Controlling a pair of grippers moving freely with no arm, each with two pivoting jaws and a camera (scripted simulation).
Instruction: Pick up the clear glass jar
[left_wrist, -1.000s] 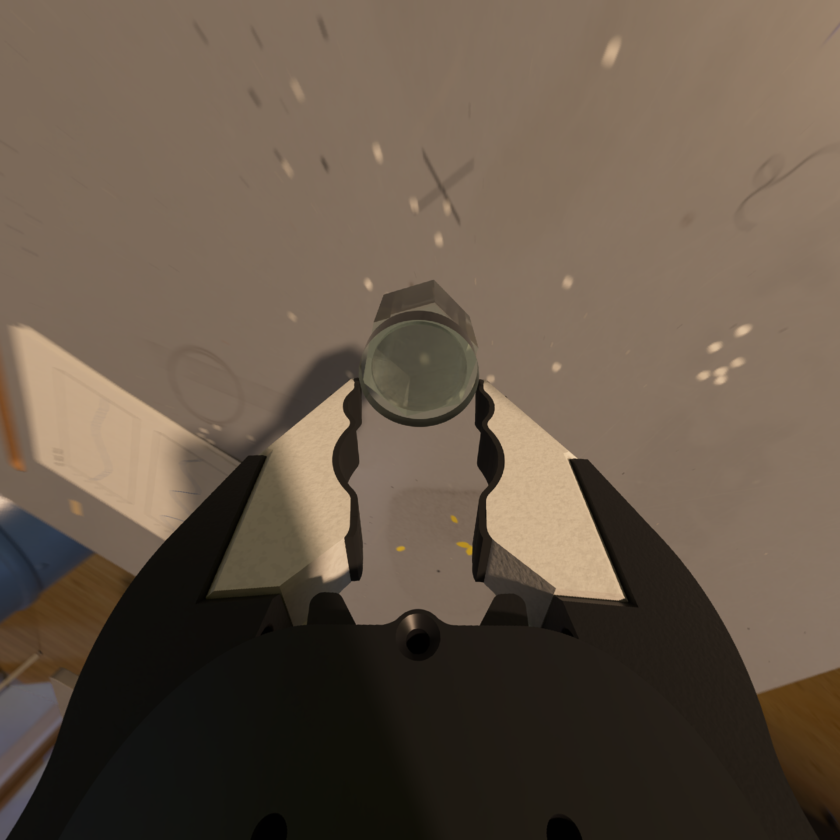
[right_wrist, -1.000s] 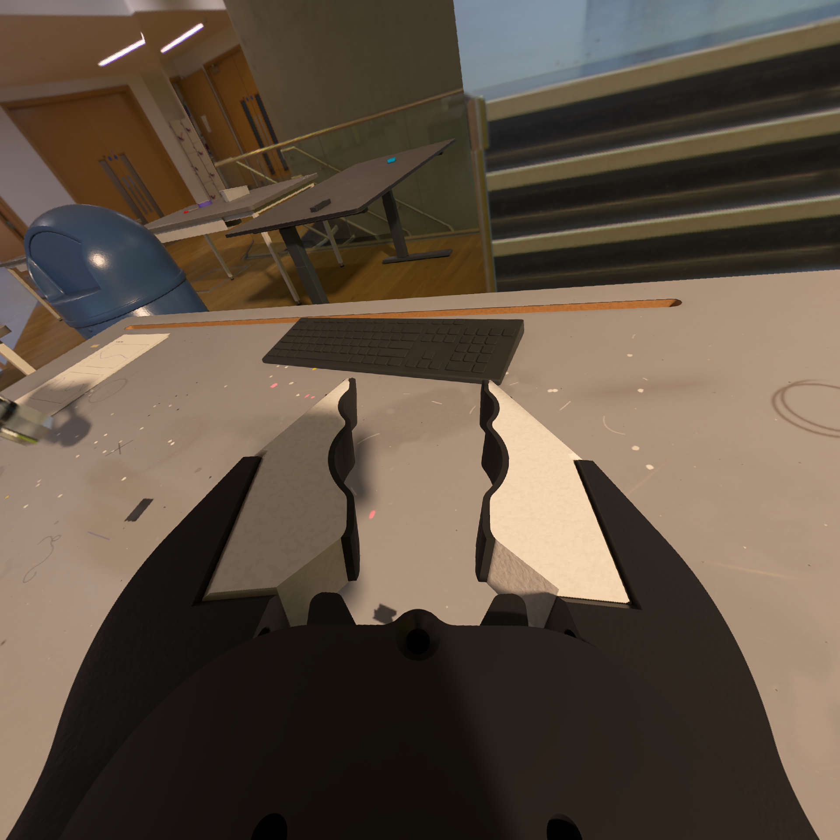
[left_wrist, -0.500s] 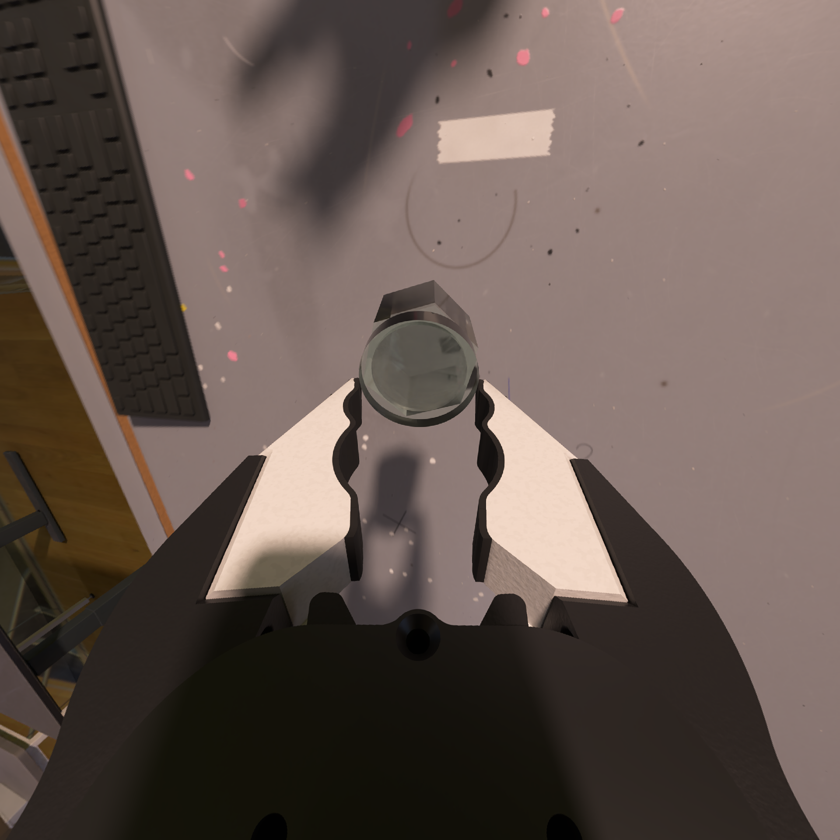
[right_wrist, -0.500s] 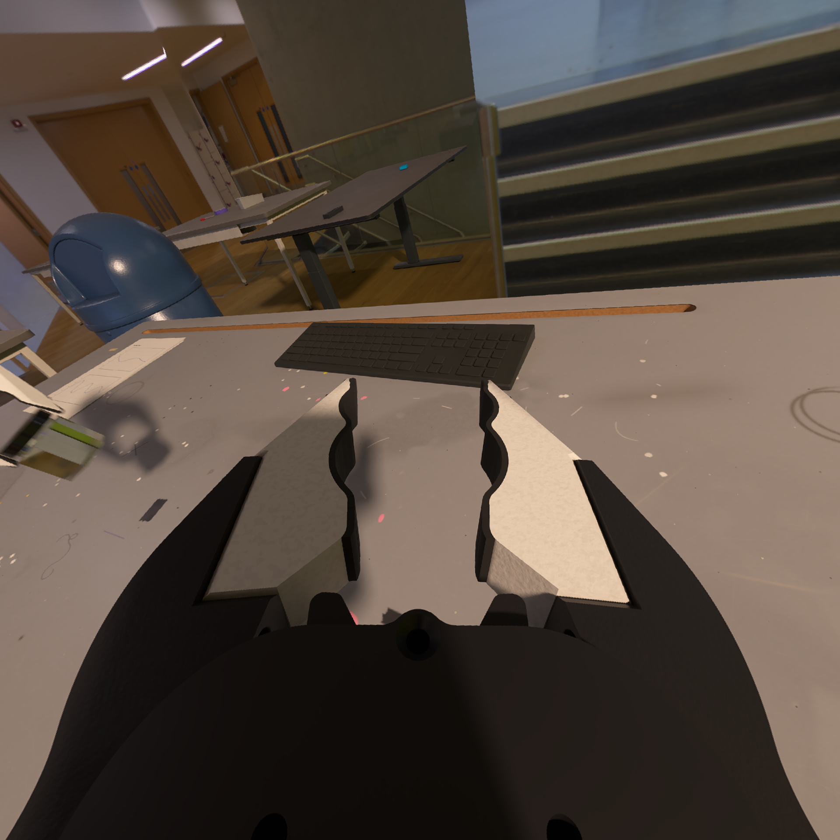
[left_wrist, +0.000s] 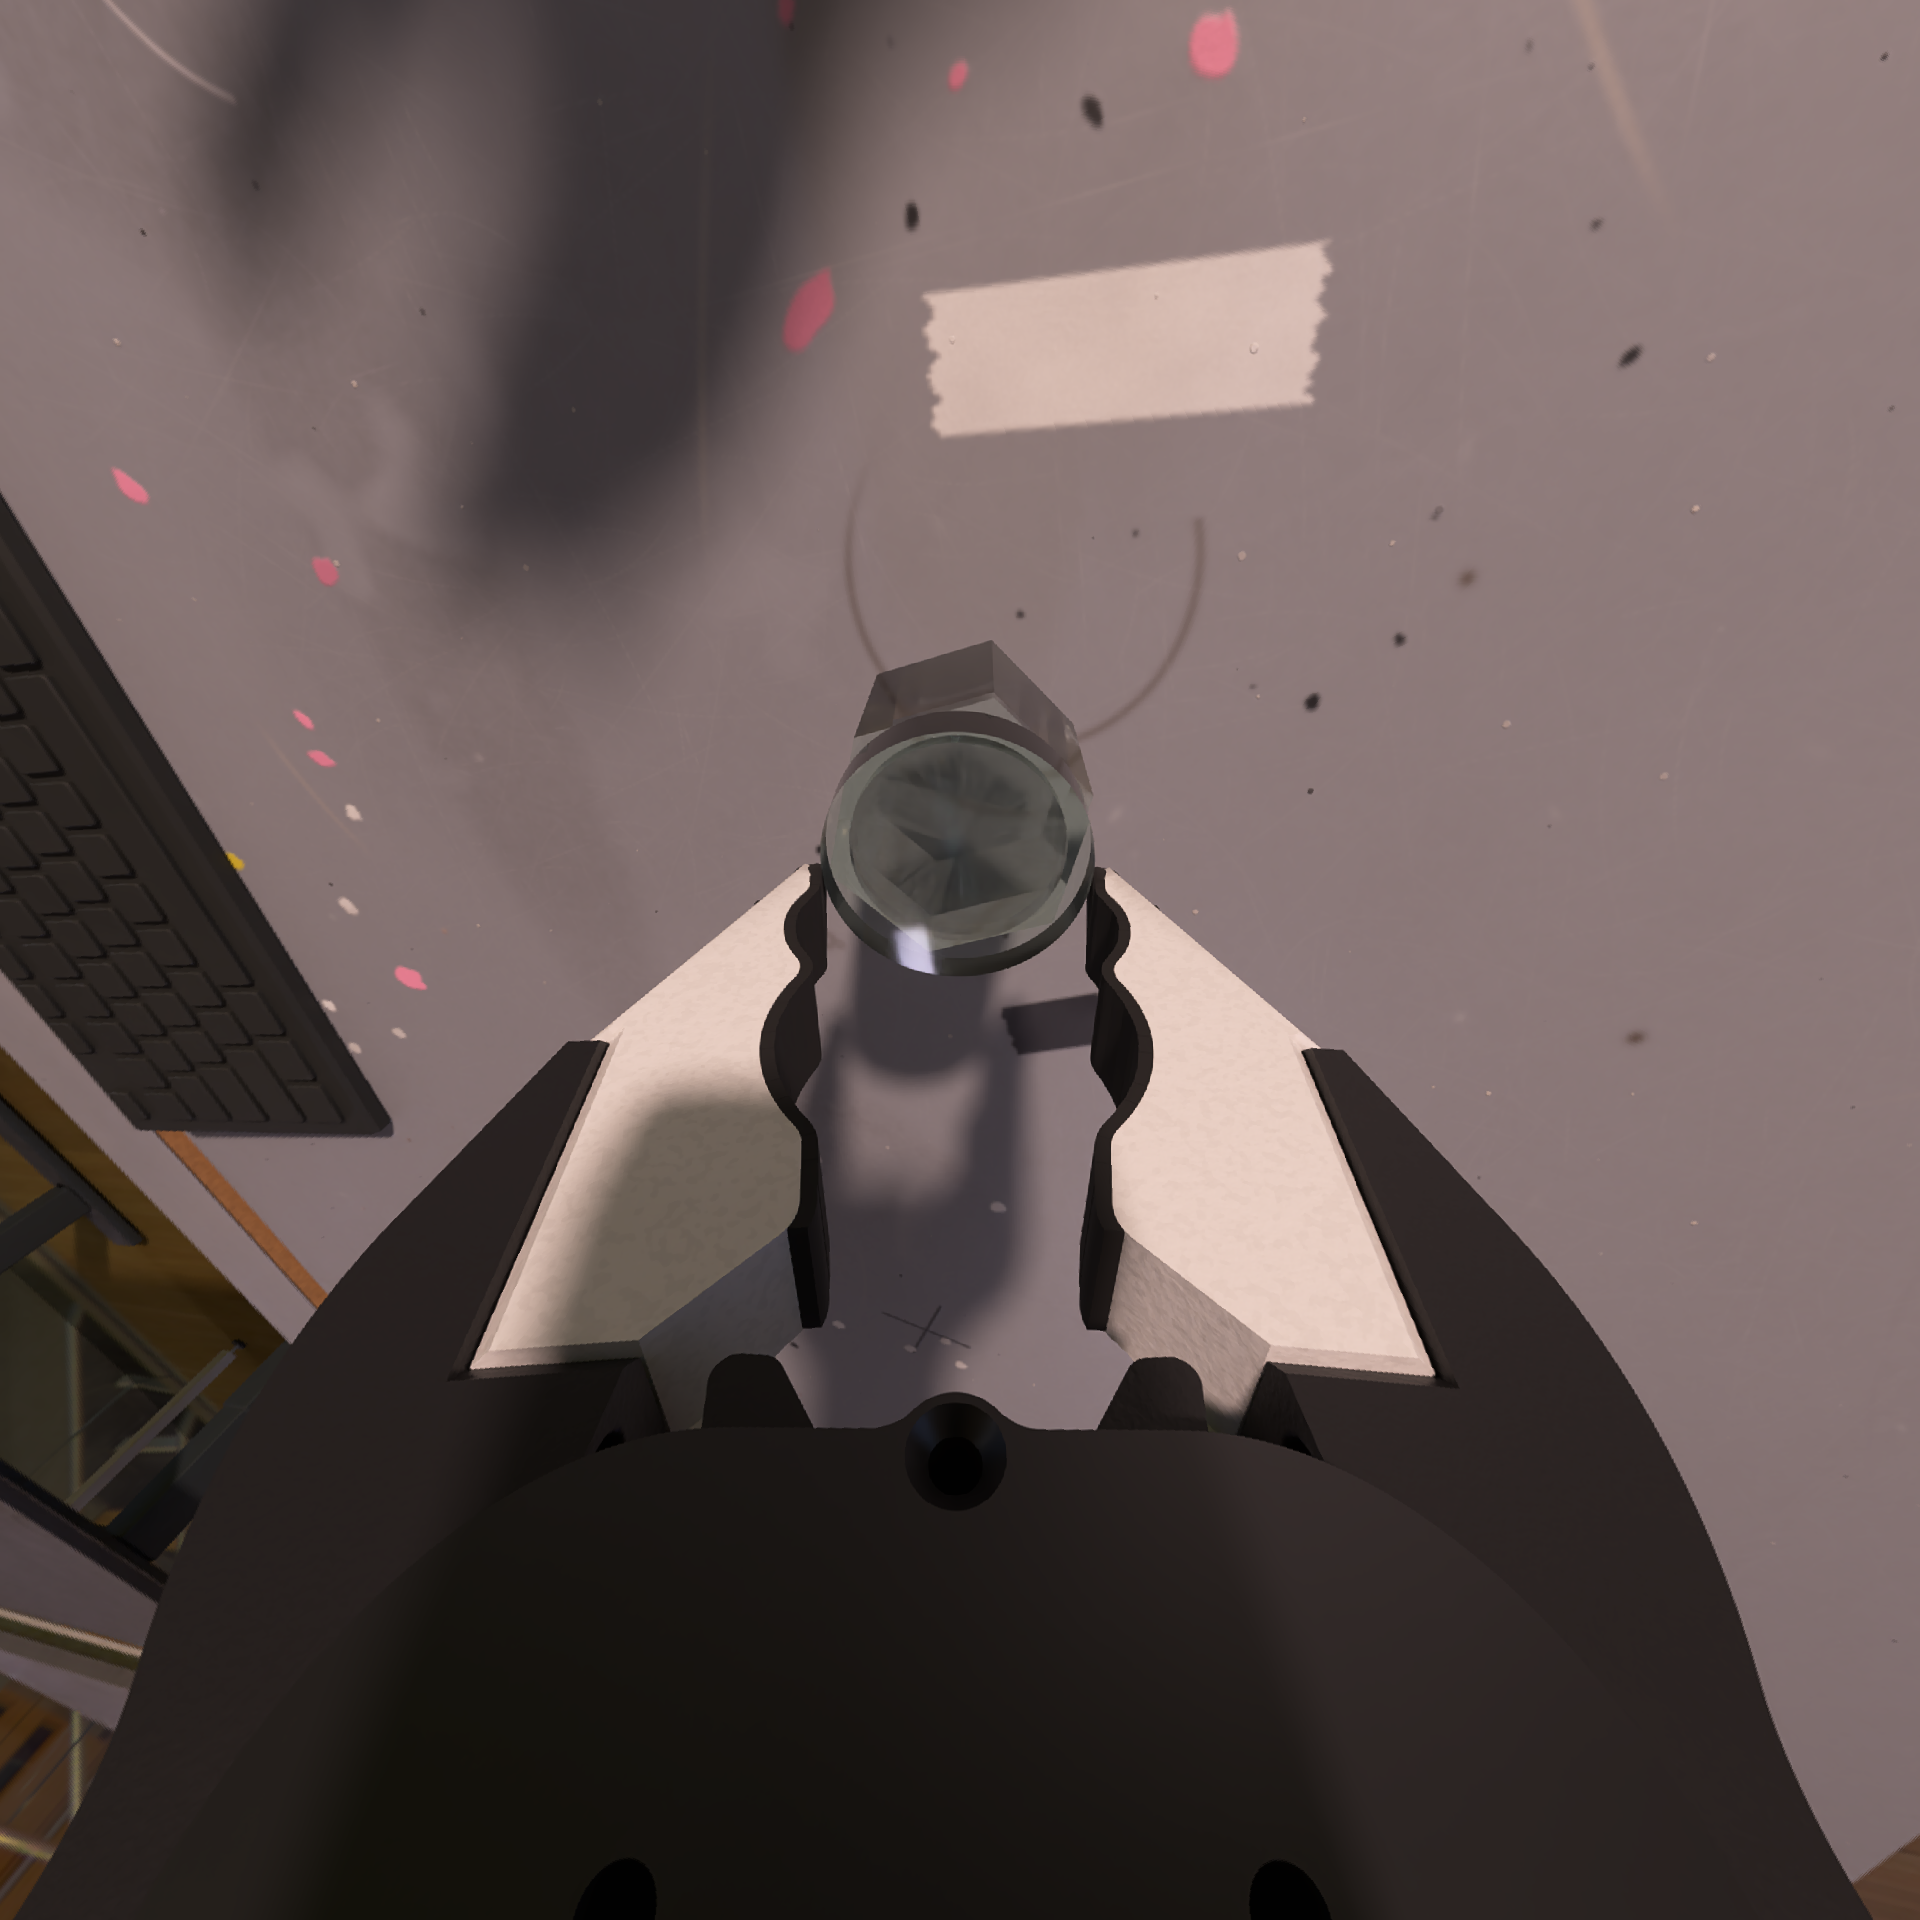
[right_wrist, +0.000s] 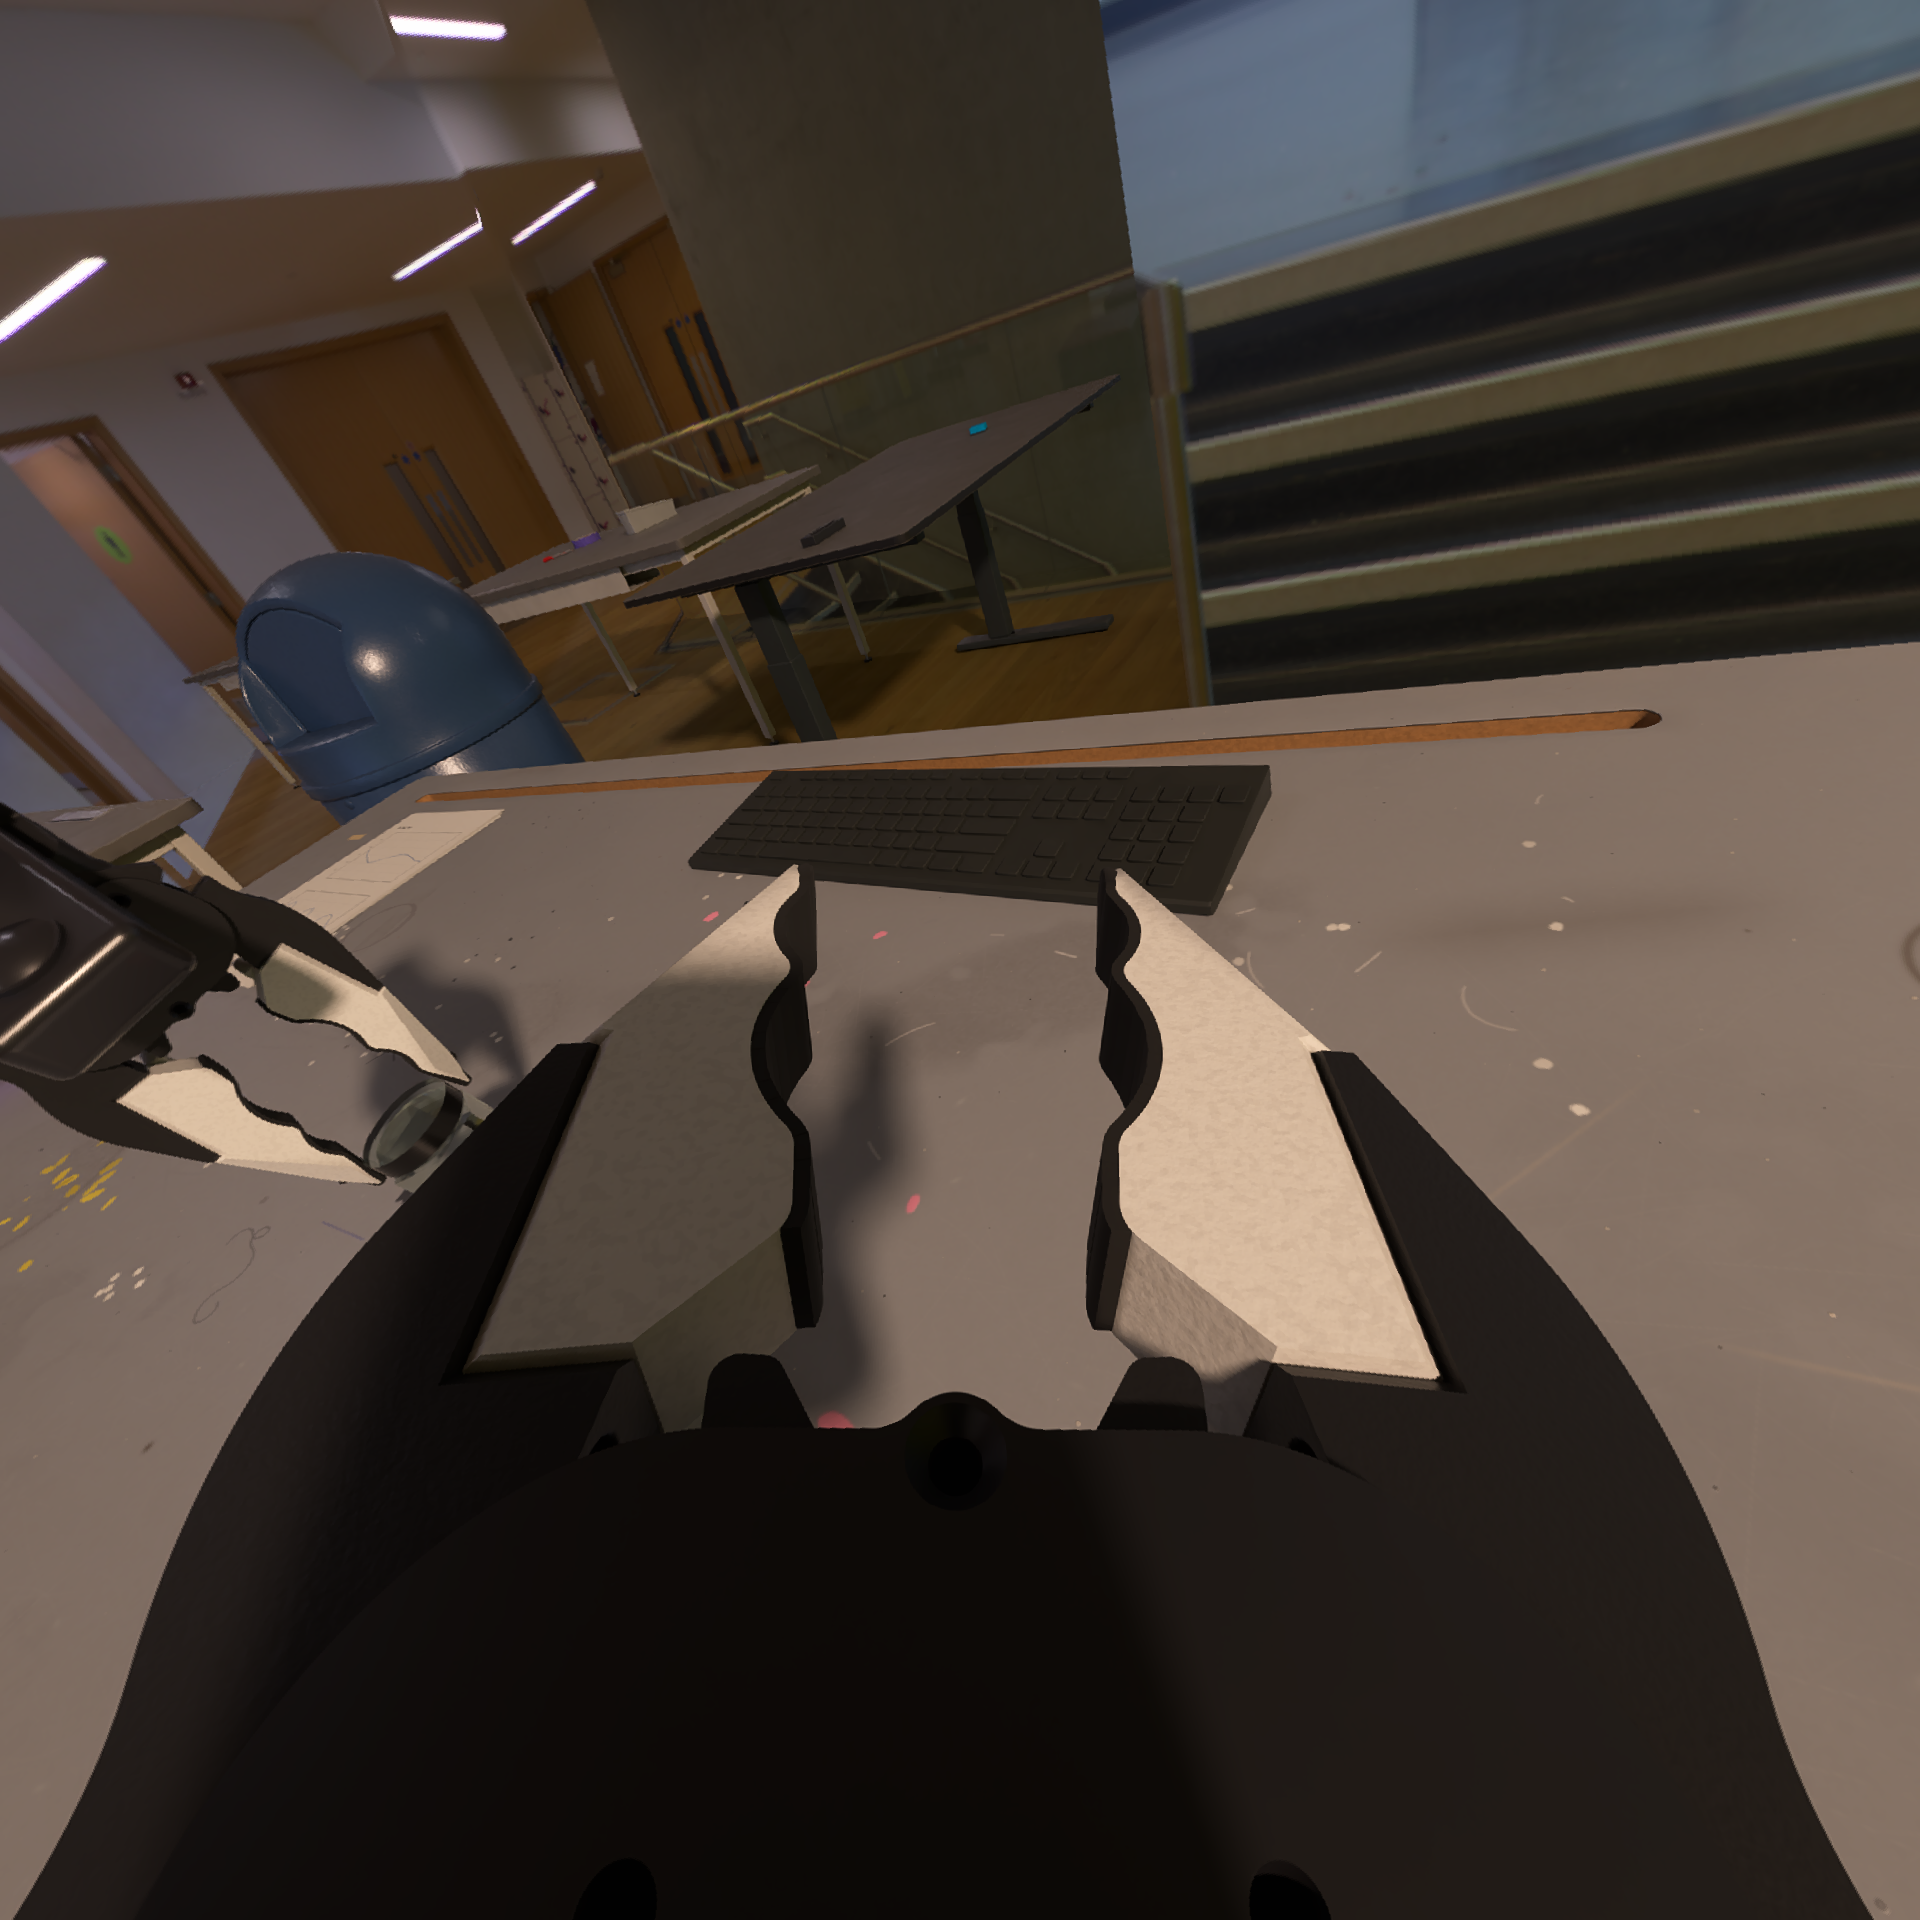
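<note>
The clear glass jar (left_wrist: 958, 868) is held between the tips of my left gripper (left_wrist: 956, 894), its round end facing the camera. It hangs above the grey table (left_wrist: 1455, 727) and casts a shadow below. In the right wrist view the left gripper (right_wrist: 416, 1117) shows at the left edge with the jar (right_wrist: 416, 1124) at its fingertips, just left of my right gripper's body. My right gripper (right_wrist: 956, 899) is open and empty above the table, pointing toward the black keyboard (right_wrist: 997, 831).
The black keyboard (left_wrist: 135, 914) lies at the left in the left wrist view. A strip of pale tape (left_wrist: 1127, 353) sticks to the table beyond the jar. A sheet of paper (right_wrist: 390, 862) lies at the table's far left. A blue bin (right_wrist: 384, 675) and other desks (right_wrist: 883, 488) stand beyond the table.
My left gripper has carried the jar across the table toward the right gripper, from near the paper to beside the keyboard and tape. It now shows closer in the right wrist view.
</note>
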